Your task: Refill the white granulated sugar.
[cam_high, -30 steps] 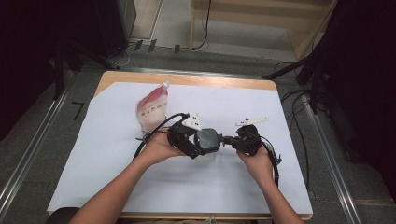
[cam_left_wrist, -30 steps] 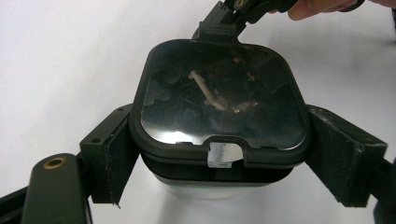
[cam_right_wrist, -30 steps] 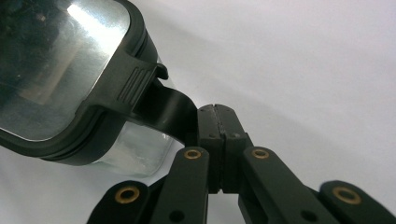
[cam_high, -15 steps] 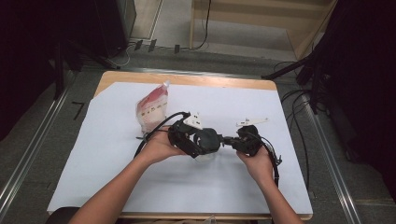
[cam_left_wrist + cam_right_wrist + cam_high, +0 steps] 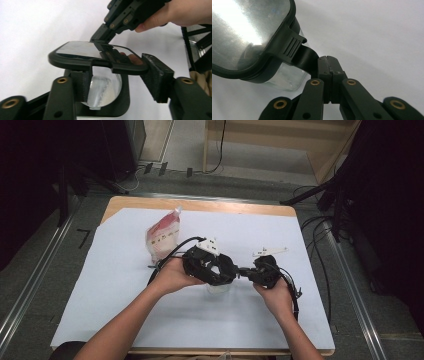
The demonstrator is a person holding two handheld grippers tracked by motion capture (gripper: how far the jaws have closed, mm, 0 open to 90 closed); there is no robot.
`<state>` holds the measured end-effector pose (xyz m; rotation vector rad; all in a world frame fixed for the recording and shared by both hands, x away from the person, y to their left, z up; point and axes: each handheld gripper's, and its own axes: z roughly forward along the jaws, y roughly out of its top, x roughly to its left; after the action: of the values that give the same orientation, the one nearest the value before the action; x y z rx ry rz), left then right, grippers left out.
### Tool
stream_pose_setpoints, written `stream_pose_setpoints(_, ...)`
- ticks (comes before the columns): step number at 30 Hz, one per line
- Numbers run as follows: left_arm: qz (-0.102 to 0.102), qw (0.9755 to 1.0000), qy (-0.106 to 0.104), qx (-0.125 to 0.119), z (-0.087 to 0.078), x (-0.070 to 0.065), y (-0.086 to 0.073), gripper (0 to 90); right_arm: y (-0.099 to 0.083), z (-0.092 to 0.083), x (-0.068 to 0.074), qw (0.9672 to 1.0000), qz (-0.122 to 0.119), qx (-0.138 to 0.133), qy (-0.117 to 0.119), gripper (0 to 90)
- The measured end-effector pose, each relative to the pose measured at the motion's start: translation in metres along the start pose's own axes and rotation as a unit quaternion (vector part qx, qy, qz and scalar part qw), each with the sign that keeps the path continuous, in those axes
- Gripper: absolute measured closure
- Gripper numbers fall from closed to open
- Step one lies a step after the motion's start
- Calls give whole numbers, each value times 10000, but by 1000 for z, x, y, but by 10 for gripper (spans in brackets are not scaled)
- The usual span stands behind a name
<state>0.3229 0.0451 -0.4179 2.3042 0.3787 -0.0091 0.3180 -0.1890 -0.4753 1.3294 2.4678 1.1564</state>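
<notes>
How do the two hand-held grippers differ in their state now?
The left hand-held gripper has its jaws apart around the clear container, and they have just been closing. The right hand-held gripper is shut on the lid's black tab. Both work on the same container.

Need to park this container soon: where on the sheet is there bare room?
Free: the white sheet left of the left forearm, below the red pouch; the strip along the far edge; the near right corner. Crowded: the middle, around the lidded container and both grippers.
</notes>
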Motion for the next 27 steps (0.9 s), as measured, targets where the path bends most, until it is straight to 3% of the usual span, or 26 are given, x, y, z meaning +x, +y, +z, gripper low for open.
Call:
stream_pose_setpoints(5, -16, 9998, -167, 53, 0, -1, 4, 569, 0, 0, 0, 10000, -3, 20, 11, 900)
stream_pose_setpoints(16, 43, 9993, -253, 255, 1, -2, 17, 613, -1, -2, 0, 10000, -45, 1, 35, 900)
stream_pose_setpoints(27, 117, 9990, -398, 194, 9, -1, 32, 695, -2, -2, 1, 10000, 1, 28, 56, 900)
